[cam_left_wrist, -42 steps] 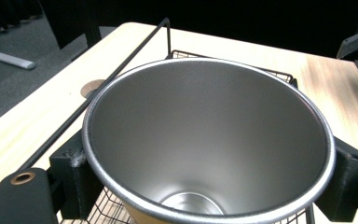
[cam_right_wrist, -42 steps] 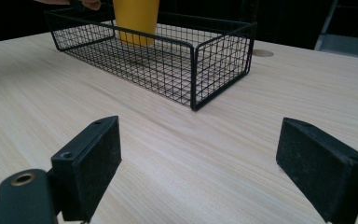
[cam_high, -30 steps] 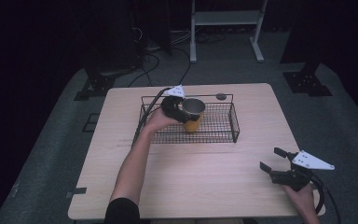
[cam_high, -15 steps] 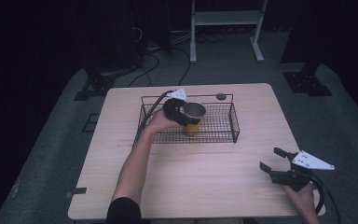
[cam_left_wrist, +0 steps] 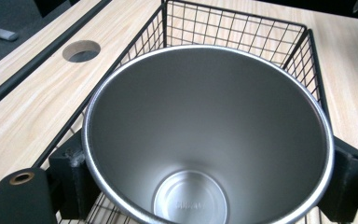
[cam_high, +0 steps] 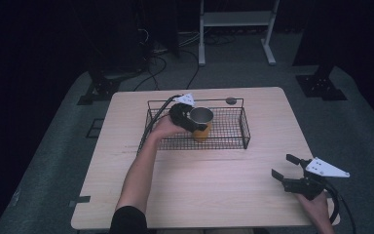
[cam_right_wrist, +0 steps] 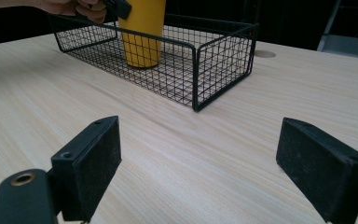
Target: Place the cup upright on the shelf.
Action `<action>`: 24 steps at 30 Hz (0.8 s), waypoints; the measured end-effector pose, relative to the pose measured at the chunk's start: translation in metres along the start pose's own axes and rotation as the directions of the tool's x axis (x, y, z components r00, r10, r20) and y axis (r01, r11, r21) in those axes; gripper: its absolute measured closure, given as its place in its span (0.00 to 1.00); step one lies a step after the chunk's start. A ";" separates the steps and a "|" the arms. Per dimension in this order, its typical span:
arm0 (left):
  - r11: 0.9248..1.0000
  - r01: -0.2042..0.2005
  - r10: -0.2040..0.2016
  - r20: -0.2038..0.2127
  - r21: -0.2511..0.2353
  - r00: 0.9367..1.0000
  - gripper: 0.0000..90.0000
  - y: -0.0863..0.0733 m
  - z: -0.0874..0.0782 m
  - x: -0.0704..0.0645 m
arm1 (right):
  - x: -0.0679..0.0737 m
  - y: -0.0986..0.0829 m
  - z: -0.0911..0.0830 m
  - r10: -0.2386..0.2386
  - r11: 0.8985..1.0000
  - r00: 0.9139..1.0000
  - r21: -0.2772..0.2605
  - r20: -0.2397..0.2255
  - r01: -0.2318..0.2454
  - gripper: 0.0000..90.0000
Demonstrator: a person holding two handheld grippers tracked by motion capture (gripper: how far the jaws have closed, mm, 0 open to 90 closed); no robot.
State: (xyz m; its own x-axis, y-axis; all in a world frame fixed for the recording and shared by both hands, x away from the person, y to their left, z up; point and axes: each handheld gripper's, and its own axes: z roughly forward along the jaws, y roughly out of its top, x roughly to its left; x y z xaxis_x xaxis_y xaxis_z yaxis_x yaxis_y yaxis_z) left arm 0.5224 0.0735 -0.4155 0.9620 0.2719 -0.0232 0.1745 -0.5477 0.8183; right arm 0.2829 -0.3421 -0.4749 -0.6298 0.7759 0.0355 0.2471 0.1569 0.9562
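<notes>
A yellow cup with a bare steel inside stands upright inside the black wire basket at the table's far middle. My left gripper is shut on the cup near its rim, one jaw pressed against each side. In the right gripper view the cup has its base down at the basket's floor. My right gripper hovers open over the table's near right corner, with nothing between its jaws.
A round hole is cut in the wooden table just behind the basket. The basket's right half holds nothing. A metal stand and cables sit on the floor beyond the table.
My left gripper has sunk slightly with the cup, deeper into the basket. The right gripper has stayed where it was.
</notes>
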 end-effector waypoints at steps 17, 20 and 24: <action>1.000 0.000 0.001 -0.040 0.022 0.999 0.10 -0.002 -0.003 0.002 | -0.001 0.000 0.000 0.009 1.000 1.000 -0.002 -0.005 -0.009 0.14; 1.000 0.003 -0.002 -0.046 0.022 0.999 0.09 -0.002 -0.003 0.002 | -0.001 0.000 0.000 0.012 1.000 1.000 -0.003 -0.006 -0.012 0.14; 1.000 0.002 -0.001 -0.051 0.019 0.999 0.08 -0.002 -0.004 0.002 | -0.001 0.000 0.000 0.011 1.000 1.000 -0.003 -0.005 -0.011 0.14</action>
State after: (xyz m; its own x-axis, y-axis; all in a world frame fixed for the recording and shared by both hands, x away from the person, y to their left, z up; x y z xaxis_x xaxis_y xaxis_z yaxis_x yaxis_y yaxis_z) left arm 0.5233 0.0783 -0.4149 0.9500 0.3123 0.0057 0.1800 -0.5622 0.8072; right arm 0.2833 -0.3433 -0.4750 -0.6311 0.7743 0.0476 0.2521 0.1467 0.9565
